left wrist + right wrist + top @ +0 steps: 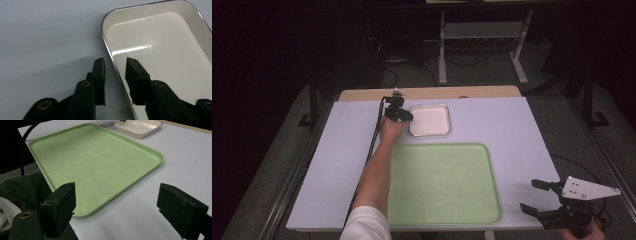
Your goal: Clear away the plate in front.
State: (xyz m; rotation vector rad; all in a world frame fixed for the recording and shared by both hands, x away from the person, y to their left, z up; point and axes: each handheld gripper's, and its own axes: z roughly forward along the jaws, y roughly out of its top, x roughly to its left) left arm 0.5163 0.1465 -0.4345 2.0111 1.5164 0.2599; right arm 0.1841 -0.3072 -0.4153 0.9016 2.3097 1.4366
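A shallow white dish [432,122] with a dark rim stands empty at the back middle of the table. My left gripper [407,116] is at the dish's left edge. In the left gripper view the gripper [115,61] is open and straddles the rim: one jaw over the table, the other over the dish [162,50], with a gap on both sides. An empty green tray [447,185] lies in front of the dish. My right gripper [532,196] hovers open and holding nothing at the table's front right corner, to the right of the tray [95,157].
The table top [512,130] is pale lilac with a wooden strip [432,92] along its back edge. A metal stand [482,30] and cables sit on the floor behind. The person's left forearm [377,170] crosses the tray's left edge.
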